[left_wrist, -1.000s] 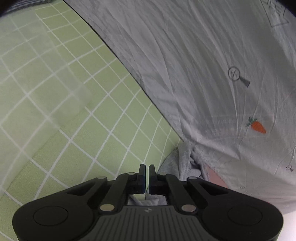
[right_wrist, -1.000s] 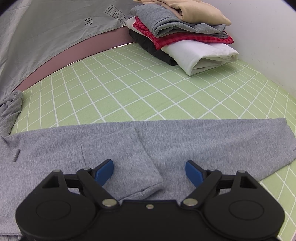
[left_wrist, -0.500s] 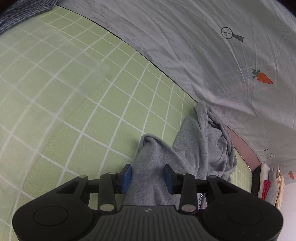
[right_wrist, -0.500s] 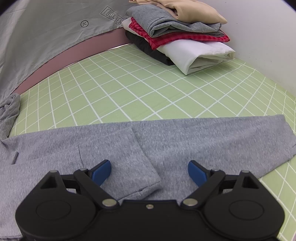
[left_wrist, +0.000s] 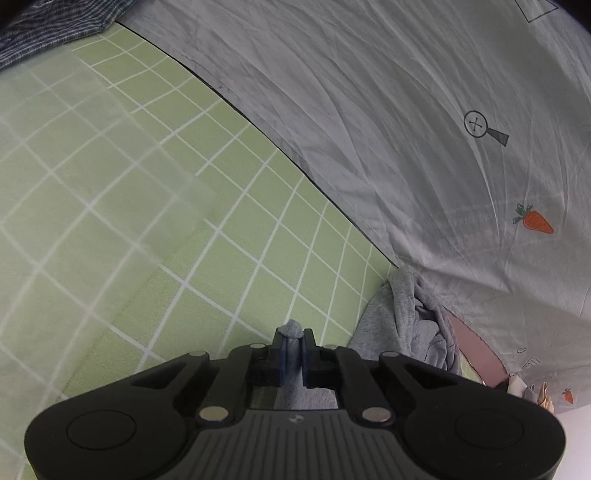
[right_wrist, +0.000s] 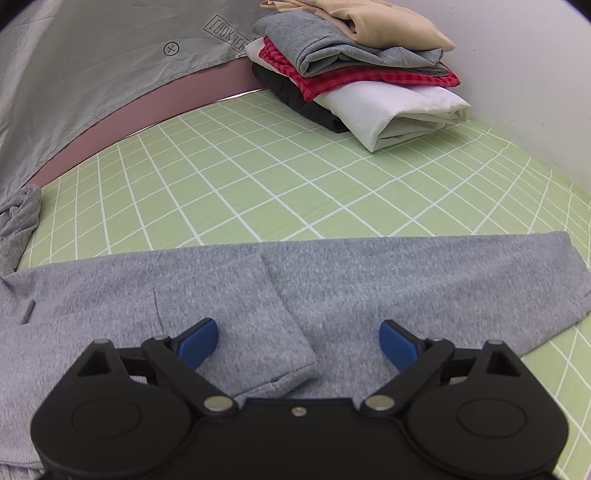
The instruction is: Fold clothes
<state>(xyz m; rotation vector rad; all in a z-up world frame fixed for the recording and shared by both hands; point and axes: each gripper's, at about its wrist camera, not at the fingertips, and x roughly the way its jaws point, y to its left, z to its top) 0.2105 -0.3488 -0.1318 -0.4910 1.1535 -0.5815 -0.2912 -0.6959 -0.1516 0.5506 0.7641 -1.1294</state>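
A grey knit garment (right_wrist: 332, 280) lies flat across the green grid mat (right_wrist: 280, 177), with one sleeve folded over its middle. My right gripper (right_wrist: 297, 341) is open, its blue pads straddling the folded sleeve end just above the cloth. My left gripper (left_wrist: 293, 349) is shut on a pinch of the same grey garment, and a tuft of fabric pokes up between the pads. The bunched part of the garment (left_wrist: 410, 325) lies to the right of the left gripper, against the grey sheet.
A stack of folded clothes (right_wrist: 354, 70) sits at the mat's far right, by a white wall. A wrinkled grey printed sheet (left_wrist: 406, 129) borders the mat (left_wrist: 147, 221). A dark plaid cloth (left_wrist: 40, 33) lies at the far left corner.
My left gripper went from open around the grey fabric to shut on it, and its view tilted upward. My right gripper stayed open and has hardly moved.
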